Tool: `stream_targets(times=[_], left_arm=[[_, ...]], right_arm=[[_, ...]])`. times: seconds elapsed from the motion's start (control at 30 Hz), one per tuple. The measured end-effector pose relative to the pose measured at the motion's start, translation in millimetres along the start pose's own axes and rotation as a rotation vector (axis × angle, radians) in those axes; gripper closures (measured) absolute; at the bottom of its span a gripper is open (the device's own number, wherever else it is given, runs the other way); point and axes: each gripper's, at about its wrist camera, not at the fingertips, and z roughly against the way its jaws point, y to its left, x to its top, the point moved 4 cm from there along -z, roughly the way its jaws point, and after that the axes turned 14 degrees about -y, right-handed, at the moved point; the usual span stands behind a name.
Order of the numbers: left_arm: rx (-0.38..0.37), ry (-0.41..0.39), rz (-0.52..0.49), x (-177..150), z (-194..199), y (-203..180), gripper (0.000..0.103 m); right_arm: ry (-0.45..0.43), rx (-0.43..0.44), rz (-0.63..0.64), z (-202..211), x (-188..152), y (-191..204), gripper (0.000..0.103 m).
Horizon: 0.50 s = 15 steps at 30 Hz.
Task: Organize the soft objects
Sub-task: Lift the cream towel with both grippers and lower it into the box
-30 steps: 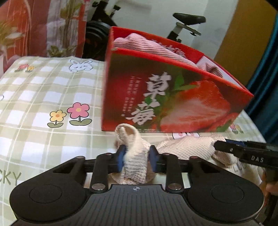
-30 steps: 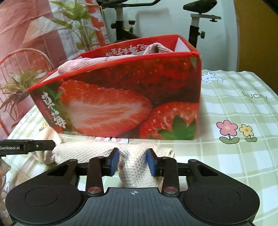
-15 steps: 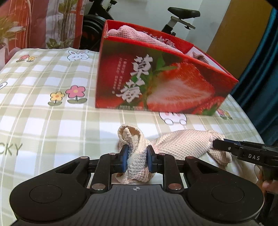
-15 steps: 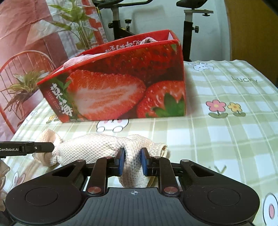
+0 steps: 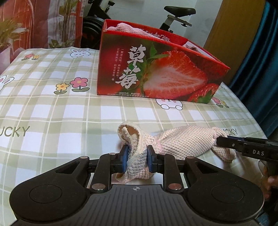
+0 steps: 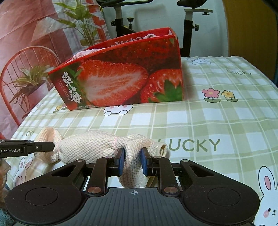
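Tablecloth in green and white checks is spread across the whole surface, printed with rabbits, flowers and the word "LUCKY", read clearly at 3 o'clock of the right gripper in the right wrist view and partly cut off at 9 o'clock in the left wrist view. An exercise bike is seen behind the table at 12 o'clock.

A red strawberry box is stood on the cloth at 12 o'clock of both grippers, well apart from them. Large white Chinese characters are printed on its side beside a halved strawberry, with small columns of characters too fine to be read. Pink knitted cloths are seen over its rim.

A cream knitted cloth is stretched between the two grippers, just above or on the tablecloth; which cannot be told. It is bunched at each end.

The left gripper is closed narrowly on one end of the cloth, a thick fold being pinched between the blue pads, with a loop standing up at 12 o'clock and a tail hanging at 6 o'clock. The right gripper is likewise clamped on the other end, the fold being squeezed between its pads. In the left wrist view the right gripper's finger is marked "DAS"; in the right wrist view the left gripper's finger is marked "GenRobot.AI".
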Motion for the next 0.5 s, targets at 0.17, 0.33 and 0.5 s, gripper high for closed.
stream_targets(times=[0.17, 0.33, 0.5], left_arm=[[0.001, -0.005, 0.016, -1.3, -2.8, 2.6, 0.077], [-0.006, -0.008, 0.039, -2.6, -1.6, 6.7, 0.076], [-0.011, -0.019, 0.056, -2.6, 0.4, 8.2, 0.076]], right_arm=[[-0.004, 0.006, -0.003, -2.7, -0.1, -1.3, 0.084], [-0.010, 0.010, -0.012, -2.9, -1.2, -1.2, 0.084], [-0.020, 0.017, -0.041, -2.5, -1.2, -3.3, 0.084]])
